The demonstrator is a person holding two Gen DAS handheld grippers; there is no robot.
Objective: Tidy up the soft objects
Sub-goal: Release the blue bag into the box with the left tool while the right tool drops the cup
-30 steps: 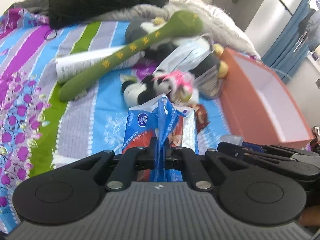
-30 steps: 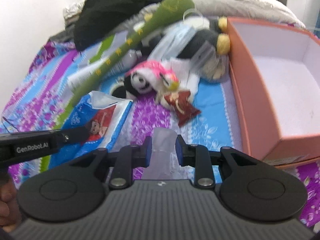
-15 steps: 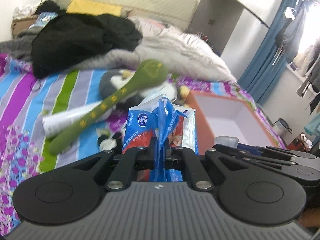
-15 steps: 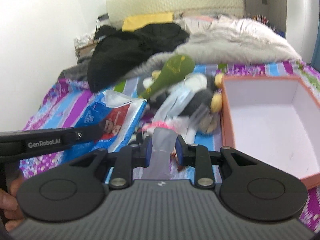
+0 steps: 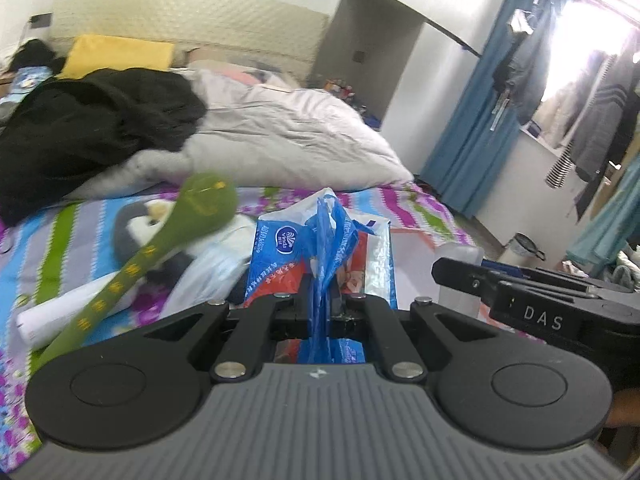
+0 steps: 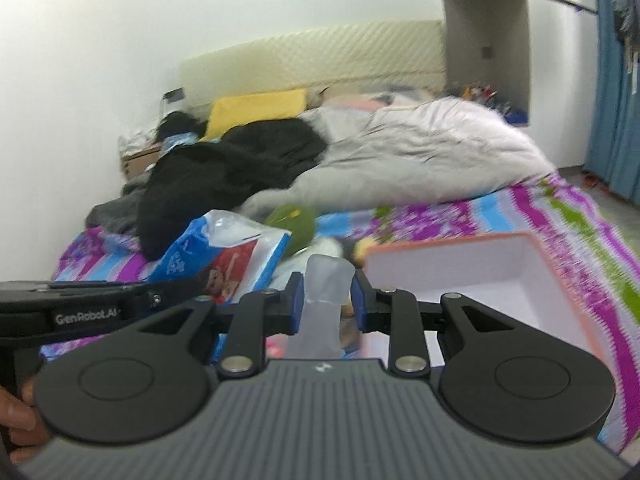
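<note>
Closest to me, the left gripper (image 5: 320, 312) has its jaws pinched together on the bunched blue plastic of a tissue pack (image 5: 324, 256), which hangs lifted above the bed, its blue, red and white wrapper standing up in front of the gripper. Beside it, the right gripper (image 6: 325, 300) has its jaws clamped on a frosted, translucent bottle (image 6: 326, 296), also held clear of the bedding. In the right wrist view a hand (image 6: 18, 416) shows at the lower left edge, wrapped round the left gripper's handle.

Just beyond the right gripper sits an orange box (image 6: 568, 272) with a pale inside, open at the top, resting on the striped sheet (image 6: 500, 204) of purple, blue and green.

To the left of the tissue pack, soft things lie in a heap on the bed: a long green plush (image 5: 168, 236) with yellow marks running slantwise, a grey and white penguin toy (image 5: 132, 228) under its head, a white roll (image 5: 52, 316) near its tail, and some clear plastic packaging (image 5: 208, 276) next to the pack.

Farther back a black garment (image 5: 92, 128) is piled beside a rumpled grey duvet (image 5: 288, 136). Behind those, a yellow pillow (image 5: 116, 56) leans against the cream padded headboard (image 5: 192, 20). Blue curtains (image 5: 480, 128) and hanging clothes stand at the far right.
</note>
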